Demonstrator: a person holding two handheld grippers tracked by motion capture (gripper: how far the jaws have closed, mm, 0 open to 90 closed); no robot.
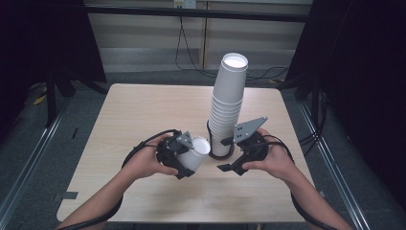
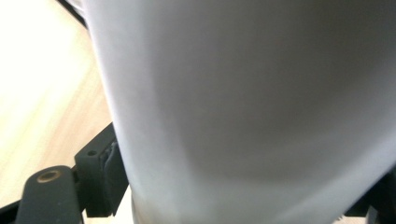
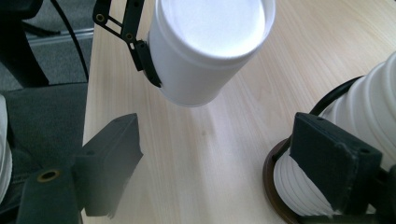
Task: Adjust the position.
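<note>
On the desk: a light wooden desk (image 1: 143, 115) carries a tall stack of nested white paper cups (image 1: 229, 96), standing right of centre with its open mouth upward.
Stack base: a dark brown ring (image 3: 275, 196) encircles the foot of the stack, seen in the right gripper view; a black cable loops beside it.
Single cup: one white paper cup (image 1: 195, 152) is held just left of the stack, apart from it and tilted, its open mouth turned up and toward the stack.
Left tool: the left tool (image 1: 178, 155), in the person's left hand (image 1: 146, 163), is closed on the single cup, one black jaw on each side of the cup wall; in the left gripper view the cup wall (image 2: 252, 112) lies close to the lens, with one jaw pad against its left side.
Right tool: the right tool (image 1: 229, 154), in the person's right hand (image 1: 270, 162), stands with its jaws spread apart; the far jaw lies against the lower side of the stack (image 3: 369, 121), the near jaw hangs free over bare desk (image 3: 196, 154).
Right tool plate: a grey three-cornered plate (image 1: 249, 127) sits on top of this tool.
Relation of the cups: in the right gripper view the single cup (image 3: 205, 51) hangs above the desk surface, well left of the stack.
</note>
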